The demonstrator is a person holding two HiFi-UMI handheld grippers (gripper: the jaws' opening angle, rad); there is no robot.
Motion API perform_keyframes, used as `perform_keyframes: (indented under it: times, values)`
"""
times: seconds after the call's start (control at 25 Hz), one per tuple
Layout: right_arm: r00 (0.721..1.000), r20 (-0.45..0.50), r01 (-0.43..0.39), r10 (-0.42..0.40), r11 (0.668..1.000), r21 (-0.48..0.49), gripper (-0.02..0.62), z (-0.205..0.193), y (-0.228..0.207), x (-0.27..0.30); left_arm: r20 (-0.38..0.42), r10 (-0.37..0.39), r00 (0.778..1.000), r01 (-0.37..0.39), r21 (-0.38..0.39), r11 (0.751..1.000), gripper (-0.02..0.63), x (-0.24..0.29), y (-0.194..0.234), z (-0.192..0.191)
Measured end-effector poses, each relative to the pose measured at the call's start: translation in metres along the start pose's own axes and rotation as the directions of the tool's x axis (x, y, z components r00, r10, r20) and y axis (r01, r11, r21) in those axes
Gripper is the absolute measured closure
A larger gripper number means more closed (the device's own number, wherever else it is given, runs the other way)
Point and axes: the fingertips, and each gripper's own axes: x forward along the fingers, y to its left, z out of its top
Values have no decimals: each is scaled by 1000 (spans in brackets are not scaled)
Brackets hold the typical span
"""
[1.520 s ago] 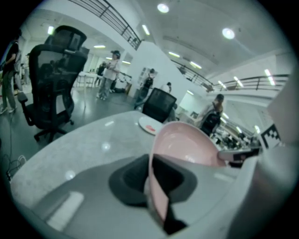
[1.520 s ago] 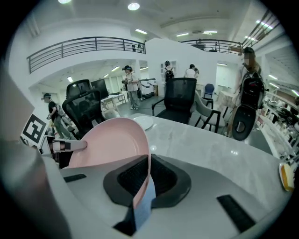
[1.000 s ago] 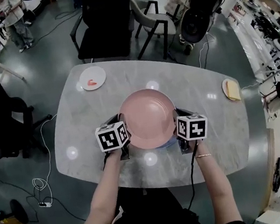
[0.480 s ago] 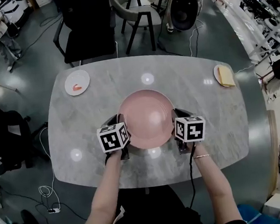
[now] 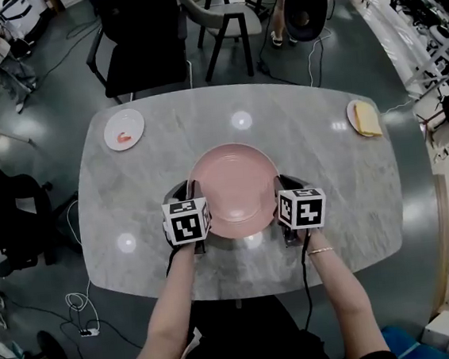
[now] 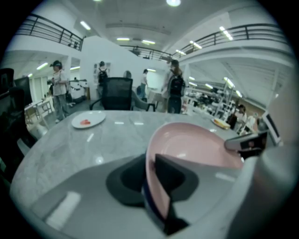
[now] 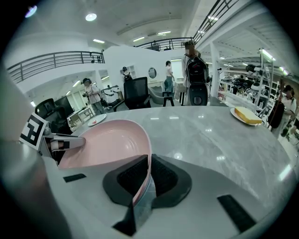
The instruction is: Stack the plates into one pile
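A pink plate (image 5: 235,185) sat mid-table (image 5: 331,203), toward the near edge. It was likely stiff, slick and breakable, best held at opposite rims. The right tongs (image 5: 279,186) pinched one rim; the left tongs (image 5: 189,193) — jaws just opening — loosely straddled the other.

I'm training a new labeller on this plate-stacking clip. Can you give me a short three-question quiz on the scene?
1. True or false: the white plate is empty.
2. Whose rim stands between the right gripper's jaws? A) white plate B) pink plate C) a bowl
3. Fill in: the plate with the yellow slice lies near the table's ___ end, as the person sees it.
Key: 1 false, a red bit lies on it; 2 B; 3 right.
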Motion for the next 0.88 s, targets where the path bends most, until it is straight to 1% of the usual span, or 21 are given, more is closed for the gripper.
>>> perform_keyframes:
  times: [0.32,0.56,0.64,0.72,0.76,0.88]
  values:
    - [1000,2,4,-4,1000,-9,571,-5,-2,5,3,17,1000,-17,103,995,532,2,-3,-2]
    - [1000,24,0,0,1000,-9,569,-6,-3,6,1,22,1000,-22,108,994,511,2,-7,-3]
    - [999,35,-1,2,1000,-7,568,-5,-3,4,11,34,999,-35,143,989,502,1,-8,-1]
    - [999,47,-4,4,1000,-9,565,-3,-2,3,16,55,998,-57,195,979,474,-1,-9,1]
    - [999,52,-4,5,1000,-11,562,-3,-2,2,20,59,998,-62,208,976,474,-1,-9,2]
    - [998,67,-2,4,1000,-18,561,-2,-1,2,30,52,998,-57,170,984,474,-1,-5,2]
